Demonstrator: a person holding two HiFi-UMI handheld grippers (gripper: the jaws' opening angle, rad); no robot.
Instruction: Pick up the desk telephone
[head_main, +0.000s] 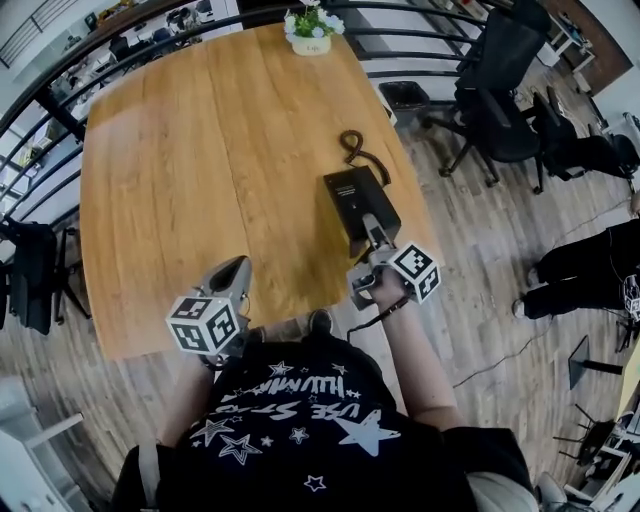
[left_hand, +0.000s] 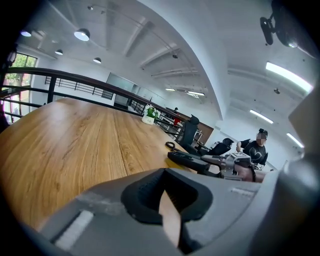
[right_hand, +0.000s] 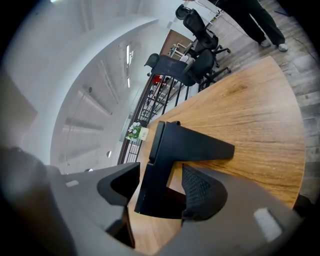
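The black desk telephone (head_main: 358, 203) lies near the right edge of the wooden table (head_main: 200, 170), its coiled cord (head_main: 352, 146) trailing behind it. My right gripper (head_main: 371, 243) is at the phone's near end. In the right gripper view the gripper (right_hand: 160, 187) is open, and the phone's (right_hand: 187, 145) raised near edge stands between the jaws with a gap on each side. My left gripper (head_main: 231, 276) hovers over the table's near edge, well left of the phone. Its jaws (left_hand: 167, 200) are shut with nothing held. The left gripper view shows the phone (left_hand: 187, 160) far off to the right.
A small potted plant (head_main: 311, 30) stands at the table's far edge. A black railing (head_main: 60, 110) runs round the table's far and left sides. Office chairs (head_main: 500, 70) stand on the floor to the right, and a person (head_main: 590, 270) stands further right.
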